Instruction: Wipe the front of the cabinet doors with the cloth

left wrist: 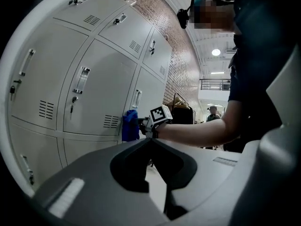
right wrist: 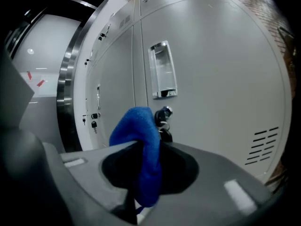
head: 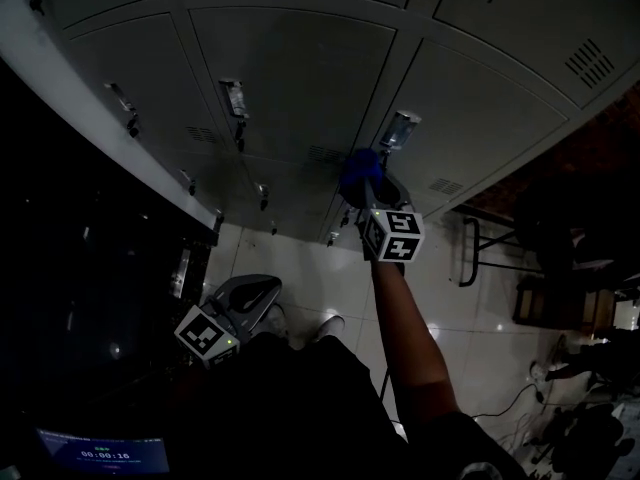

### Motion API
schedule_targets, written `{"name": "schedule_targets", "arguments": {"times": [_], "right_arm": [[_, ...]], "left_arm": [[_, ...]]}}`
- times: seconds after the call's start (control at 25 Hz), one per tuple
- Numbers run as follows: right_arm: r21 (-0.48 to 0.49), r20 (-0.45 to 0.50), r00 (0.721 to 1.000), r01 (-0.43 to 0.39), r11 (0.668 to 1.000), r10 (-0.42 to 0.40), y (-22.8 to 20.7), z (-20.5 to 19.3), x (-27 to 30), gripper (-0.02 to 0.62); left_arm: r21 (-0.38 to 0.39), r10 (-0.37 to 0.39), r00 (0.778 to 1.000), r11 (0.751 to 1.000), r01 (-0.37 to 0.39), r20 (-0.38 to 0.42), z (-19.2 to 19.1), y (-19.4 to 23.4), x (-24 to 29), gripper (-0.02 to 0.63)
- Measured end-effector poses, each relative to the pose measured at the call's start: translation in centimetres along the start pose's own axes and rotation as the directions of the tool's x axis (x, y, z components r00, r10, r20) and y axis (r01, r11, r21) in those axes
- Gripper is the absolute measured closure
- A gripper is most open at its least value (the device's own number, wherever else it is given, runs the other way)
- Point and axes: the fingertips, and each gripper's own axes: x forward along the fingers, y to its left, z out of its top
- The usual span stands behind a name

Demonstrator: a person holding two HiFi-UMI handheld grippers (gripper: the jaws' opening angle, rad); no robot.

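- Left gripper [head: 243, 300]: at 7 o'clock in the head view, low and well apart from the lockers. In its own view the left gripper [left wrist: 150, 140] has its jaw tips meeting with nothing between them. It is closed and empty.
- Cabinet doors [head: 290, 78]: grey metal locker fronts fill the head view from 9 to 2 o'clock. Each door has a recessed handle, a louvred vent and a key lock. The same doors [left wrist: 94, 102] show at 9 o'clock in the left gripper view.
- Cloth [head: 358, 173]: just off centre towards 1 o'clock in the head view. It is a saturated blue, soft and bunched into a thick folded wad.
- In the right gripper view the cloth [right wrist: 136, 124] rises as a rounded hump above the jaws and hangs as a narrower tail below them.
- From the side, the cloth [left wrist: 130, 126] appears to lie against a door face just beside a seam between doors. Contact cannot be confirmed.
- Right gripper [head: 368, 190]: held out at arm's length towards the lockers. In its own view the right gripper [right wrist: 142, 147] has both jaws clamped on the cloth's middle fold.
- Handle [right wrist: 162, 69]: at 12 o'clock above the cloth.
- Key lock [right wrist: 164, 117]: keys hanging, just beside the hump at 1 o'clock.
- Door panel [right wrist: 221, 79]: plain grey, with vent slots at 4 o'clock.
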Motion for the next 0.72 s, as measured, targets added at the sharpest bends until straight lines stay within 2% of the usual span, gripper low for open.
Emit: {"name": "schedule_targets", "arguments": {"times": [0.16,0.44,0.72], "right_arm": [[0.039,0.006,0.999,0.041,0.998,-0.041,-2.4,-0.6,0.1,0.528],[0.022,0.010,0.996,0.083,0.996,-0.083,-4.9,-0.6,-1.3,0.528],[0.010,0.007,0.987,0.160,0.987,-0.161,-9.5,-1.3,-3.7,0.528]], "left_arm": [[0.002,0.010,1.000,1.000,-0.010,-0.006,-0.2,0.2,-0.4,0.606],[0.005,-0.008,1.000,1.000,0.008,-0.020,-0.2,-0.1,0.2,0.606],[0.006,-0.045,0.999,0.999,0.045,-0.023,-0.7,-0.6,1.9,0.606]]}}
